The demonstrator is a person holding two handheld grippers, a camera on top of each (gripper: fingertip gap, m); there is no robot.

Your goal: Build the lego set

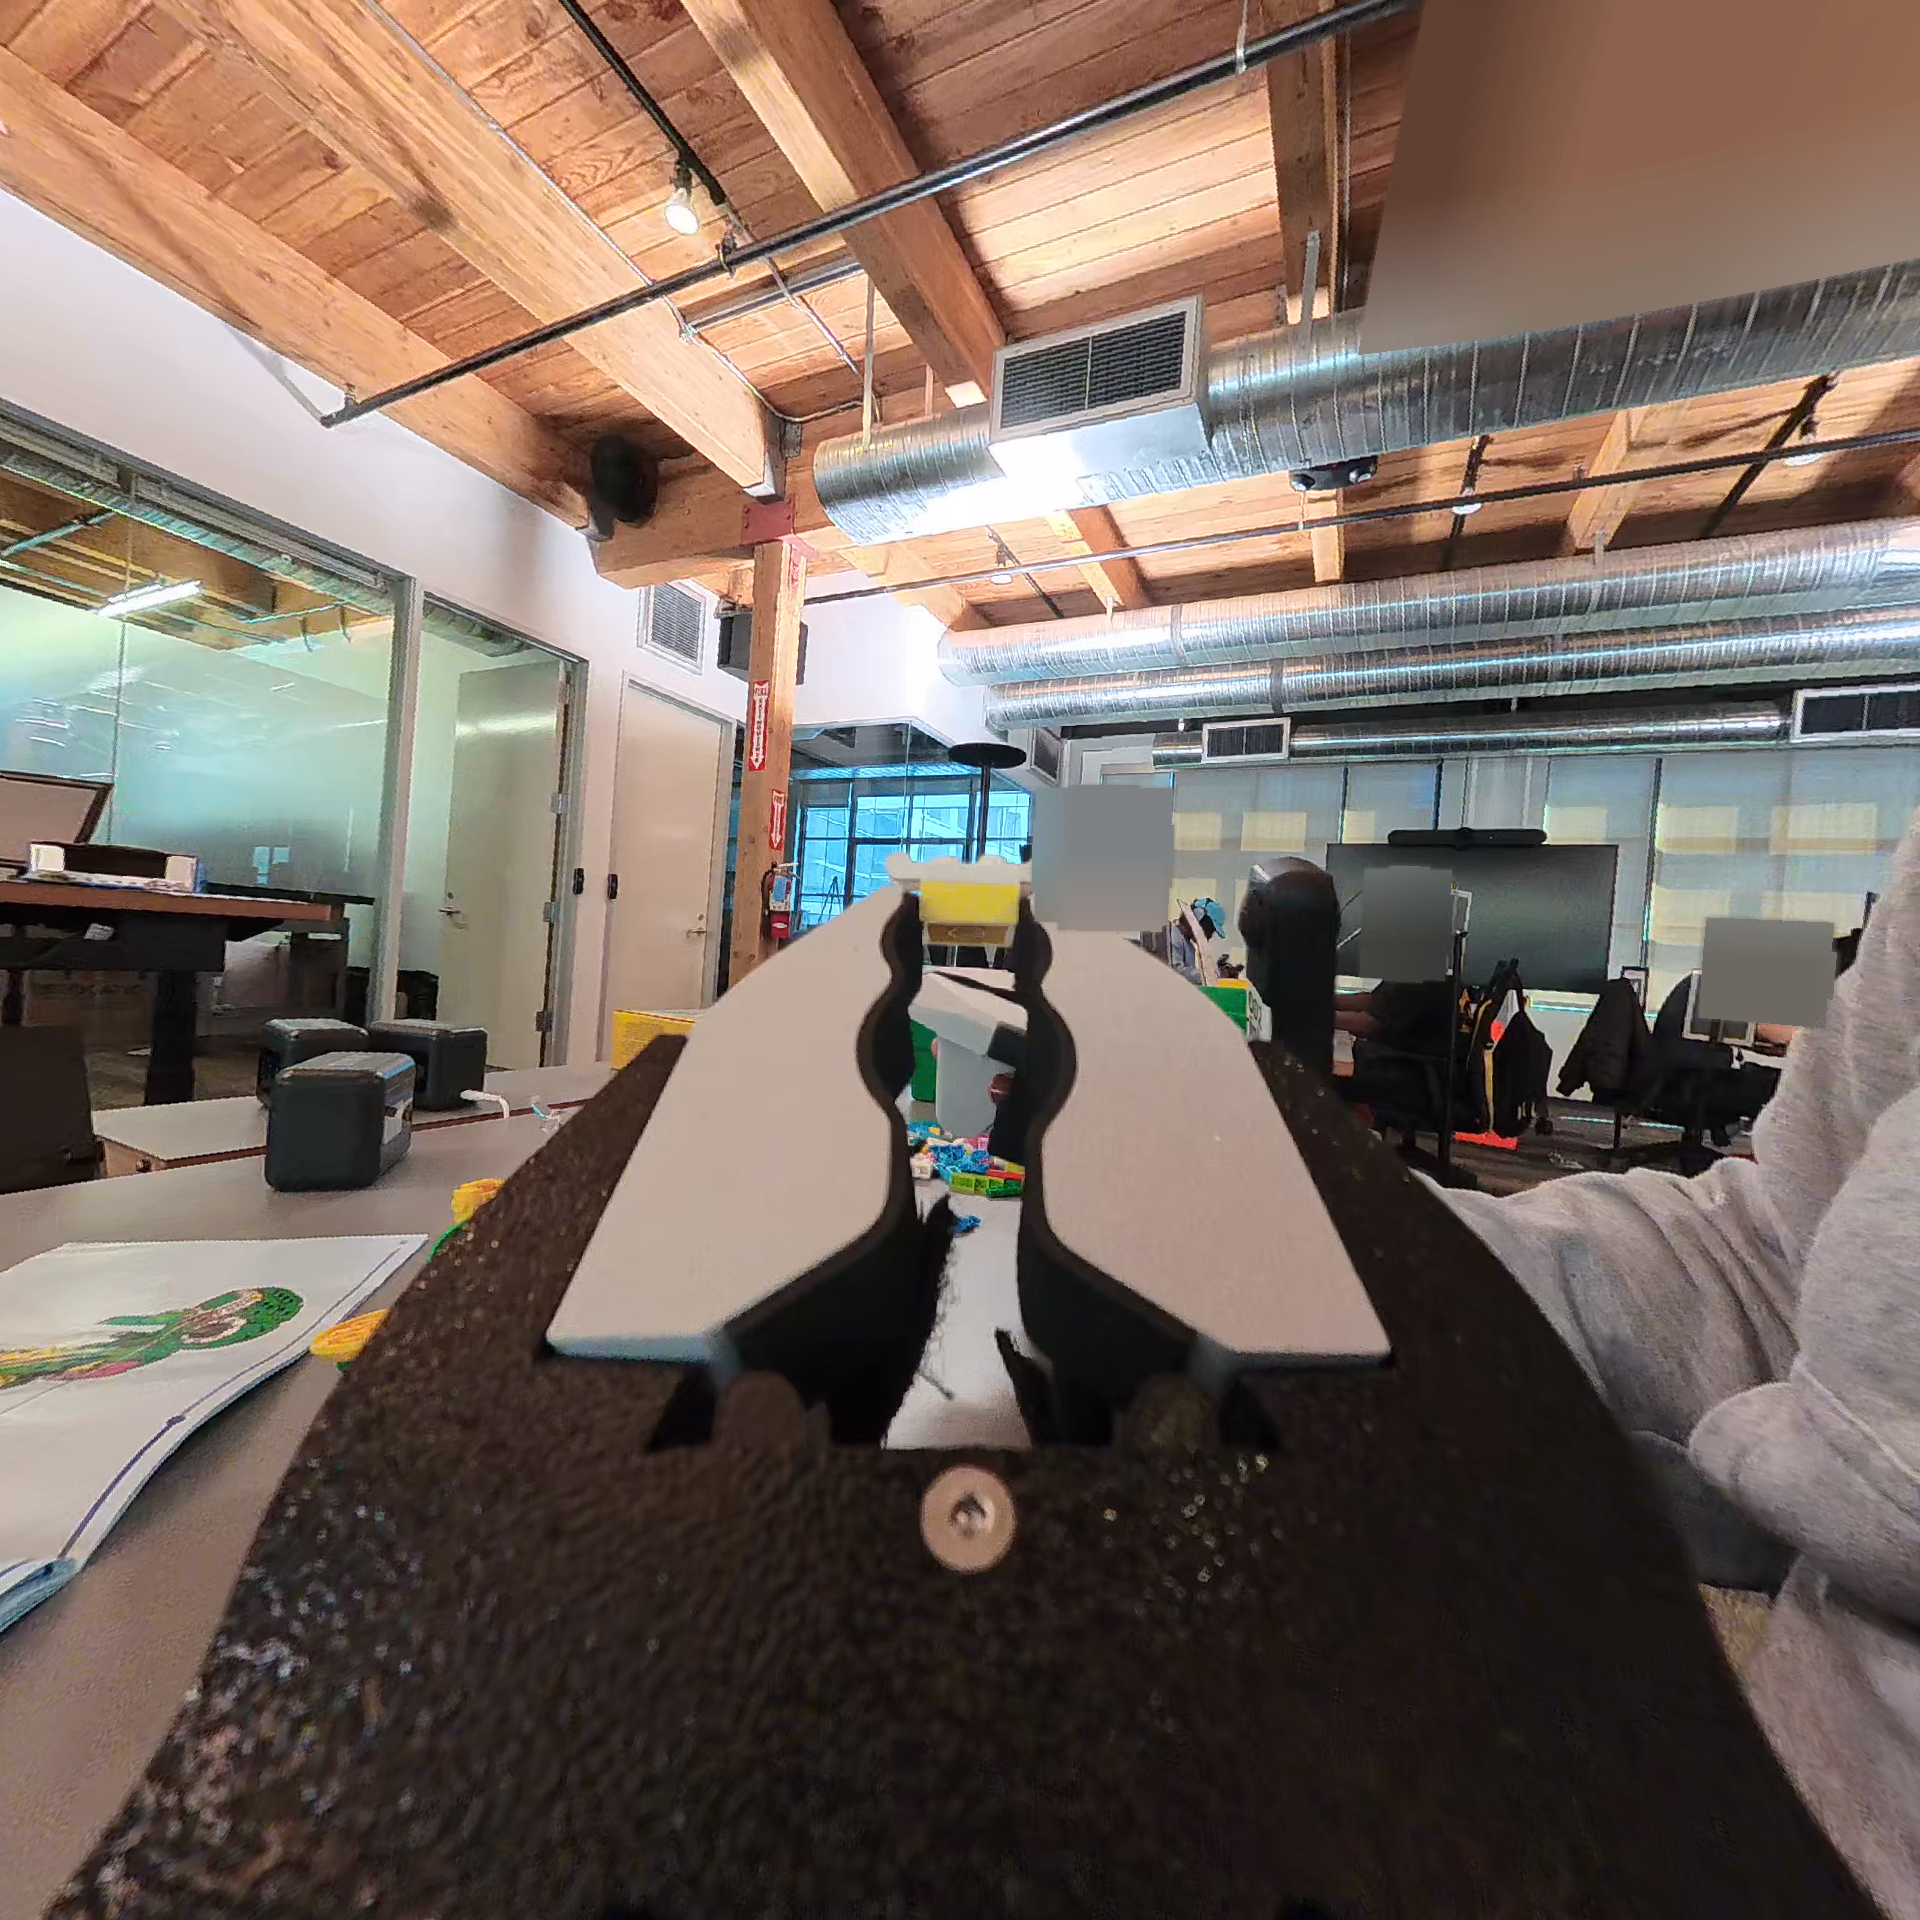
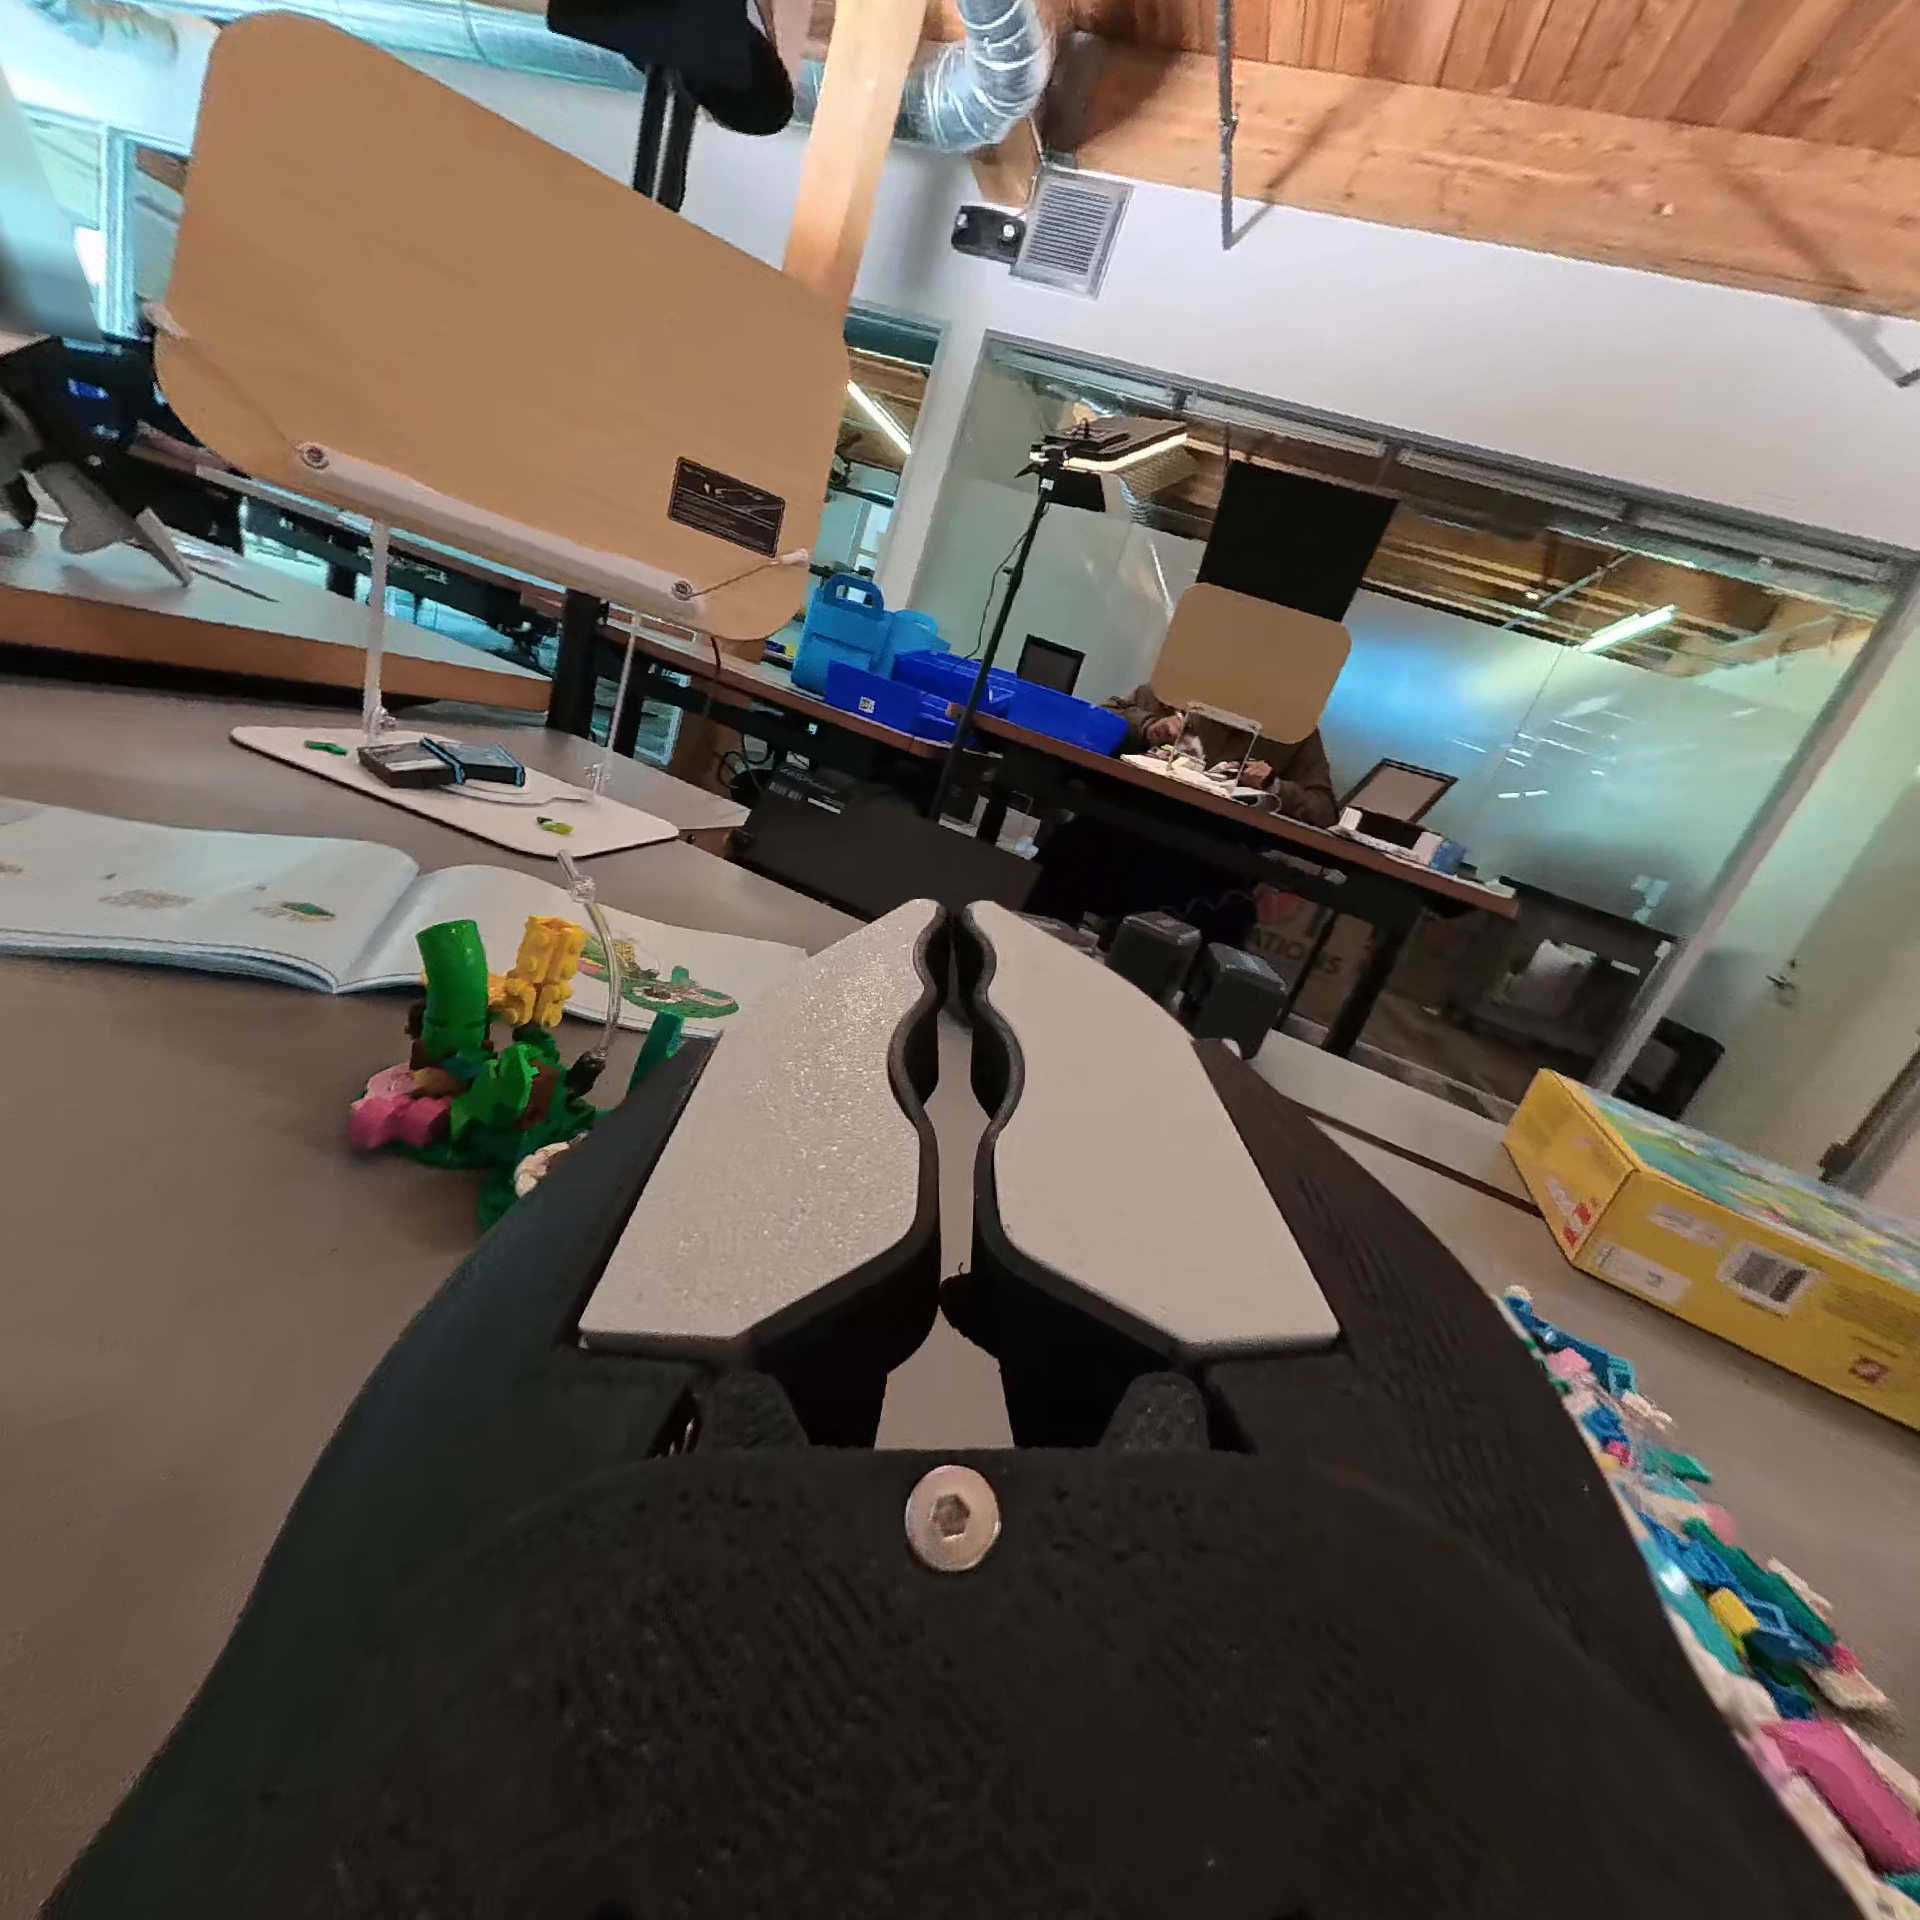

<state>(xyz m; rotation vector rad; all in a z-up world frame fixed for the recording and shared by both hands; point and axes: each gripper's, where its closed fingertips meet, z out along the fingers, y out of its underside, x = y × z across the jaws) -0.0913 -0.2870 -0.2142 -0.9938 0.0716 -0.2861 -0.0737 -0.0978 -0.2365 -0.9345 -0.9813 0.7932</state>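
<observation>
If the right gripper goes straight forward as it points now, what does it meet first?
Probably nothing close. The right gripper, jaws shut and empty, points over the table's far edge toward dark grey boxes beyond it. The lego model stays left of that line. Depth is unclear.

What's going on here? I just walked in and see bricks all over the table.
A person is building a lego set with a handheld gripper in each hand. The left gripper is raised off the table, its jaws shut on a small yellow and white brick piece. The right gripper has its jaws shut on nothing. The partly built green model stands on the table beside the open instruction booklet, with a pile of loose bricks to the right.
</observation>
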